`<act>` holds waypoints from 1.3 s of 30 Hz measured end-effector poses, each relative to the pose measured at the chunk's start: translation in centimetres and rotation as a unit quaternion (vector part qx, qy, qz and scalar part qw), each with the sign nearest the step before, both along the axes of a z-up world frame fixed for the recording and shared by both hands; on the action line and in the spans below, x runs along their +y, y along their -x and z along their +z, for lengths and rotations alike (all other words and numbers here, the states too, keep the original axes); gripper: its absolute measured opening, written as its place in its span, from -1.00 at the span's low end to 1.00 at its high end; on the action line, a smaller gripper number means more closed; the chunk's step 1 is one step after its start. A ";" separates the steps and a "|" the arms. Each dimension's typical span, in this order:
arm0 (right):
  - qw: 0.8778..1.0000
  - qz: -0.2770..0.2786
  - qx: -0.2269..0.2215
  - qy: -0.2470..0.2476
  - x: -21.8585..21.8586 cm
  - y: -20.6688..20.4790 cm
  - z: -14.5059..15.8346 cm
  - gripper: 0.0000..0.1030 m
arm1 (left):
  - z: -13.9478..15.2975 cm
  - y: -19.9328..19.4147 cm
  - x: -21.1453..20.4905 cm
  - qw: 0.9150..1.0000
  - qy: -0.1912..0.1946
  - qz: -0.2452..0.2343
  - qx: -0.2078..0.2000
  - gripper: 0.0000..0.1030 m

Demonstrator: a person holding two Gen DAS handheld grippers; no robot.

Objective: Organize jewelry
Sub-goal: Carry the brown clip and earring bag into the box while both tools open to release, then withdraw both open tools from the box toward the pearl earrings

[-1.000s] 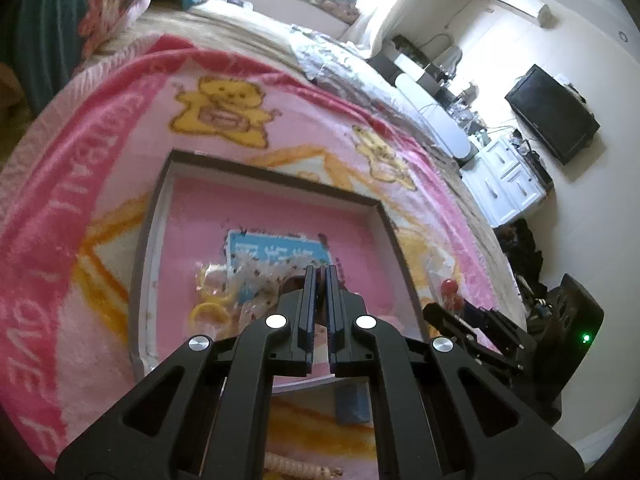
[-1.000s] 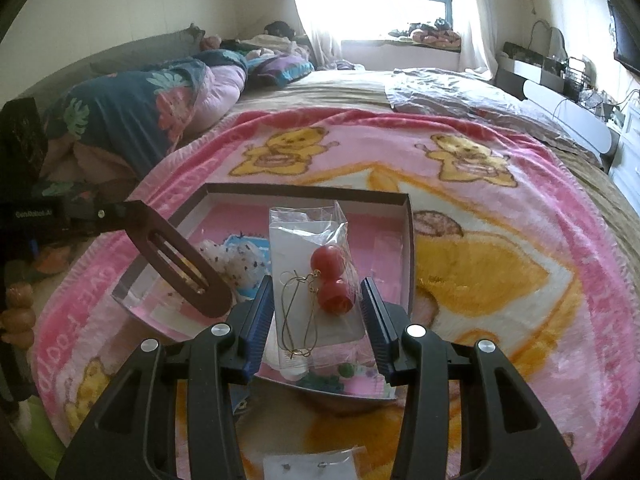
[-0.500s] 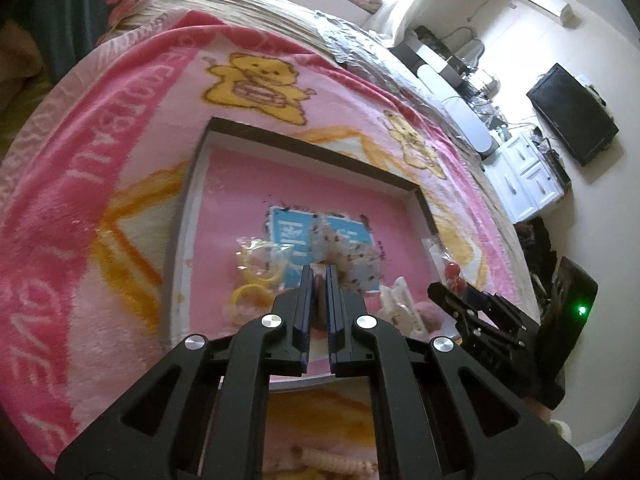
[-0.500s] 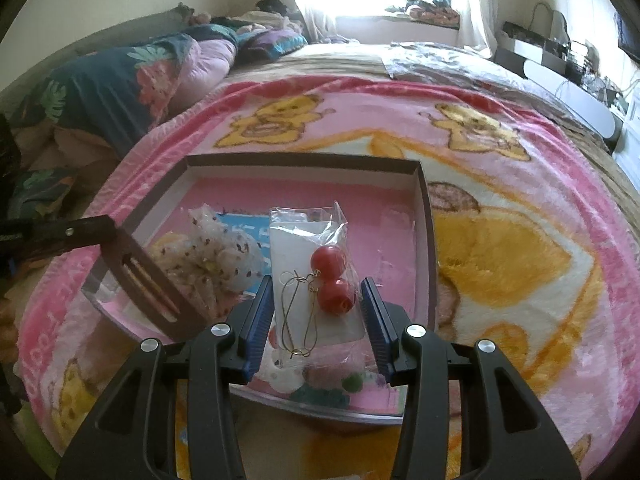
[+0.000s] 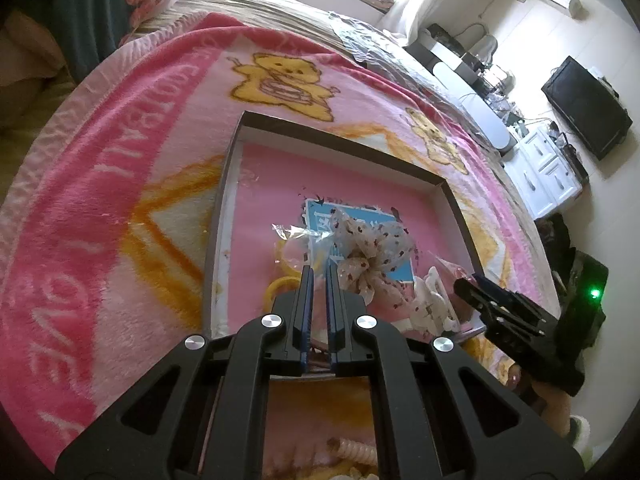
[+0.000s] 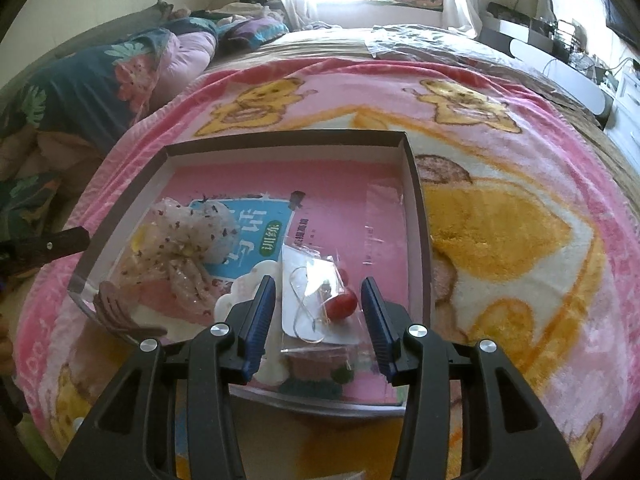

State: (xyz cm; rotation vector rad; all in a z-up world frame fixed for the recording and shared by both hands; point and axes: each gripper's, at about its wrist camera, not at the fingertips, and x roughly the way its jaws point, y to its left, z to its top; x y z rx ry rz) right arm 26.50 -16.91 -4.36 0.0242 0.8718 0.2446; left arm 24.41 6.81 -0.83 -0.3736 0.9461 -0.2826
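A shallow dark-rimmed box (image 6: 280, 136) with a pink floor lies on the blanket. My right gripper (image 6: 320, 284) hovers over its near right part, jaws opening. Between them a clear bag of red-bead earrings (image 6: 316, 304) lies tilted back on the box floor, and the pads do not press it. A spotted fabric bow (image 6: 188, 240) and a white clip (image 6: 248, 284) lie to its left. In the left wrist view my left gripper (image 5: 319, 270) is shut and empty over the box's (image 5: 344, 140) near edge, beside the bow (image 5: 372, 256) and bagged yellow rings (image 5: 288, 256).
The box rests on a pink bear-print blanket (image 5: 120, 200) covering a bed. A floral quilt (image 6: 100, 80) is piled at the far left. A beaded piece (image 5: 352, 448) lies on the blanket below the left gripper. White cabinets (image 5: 548, 184) and a black screen (image 5: 588, 112) stand beyond the bed.
Both grippers came down closer to the box. The right jaws widened and the earring bag, held upright before, tipped back onto the box floor.
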 end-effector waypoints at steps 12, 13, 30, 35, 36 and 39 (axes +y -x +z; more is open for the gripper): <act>0.998 0.003 -0.057 -0.019 -1.4 4.2 3.6 0.59 | 1.7 2.1 -0.3 0.999 -0.028 0.003 -0.018 -0.95; 0.998 0.002 -0.063 -0.022 -1.6 4.5 4.0 0.66 | 2.0 2.4 -0.3 0.999 -0.028 0.004 -0.019 -0.90; 0.991 -0.009 -0.127 -0.035 -3.6 9.7 9.0 0.92 | 7.6 6.8 -1.2 0.996 -0.046 0.019 -0.078 0.71; 0.989 -0.013 -0.140 -0.040 -4.2 11.0 10.1 0.92 | 9.1 8.3 -1.5 0.992 -0.063 0.028 -0.103 0.82; 0.989 -0.014 -0.143 -0.041 -4.4 11.3 10.4 0.92 | 9.6 8.9 -1.7 0.991 -0.071 0.029 -0.112 0.82; 0.988 -0.014 -0.151 -0.042 -4.6 12.0 11.1 0.92 | 10.5 10.0 -1.7 0.989 -0.076 0.030 -0.125 0.82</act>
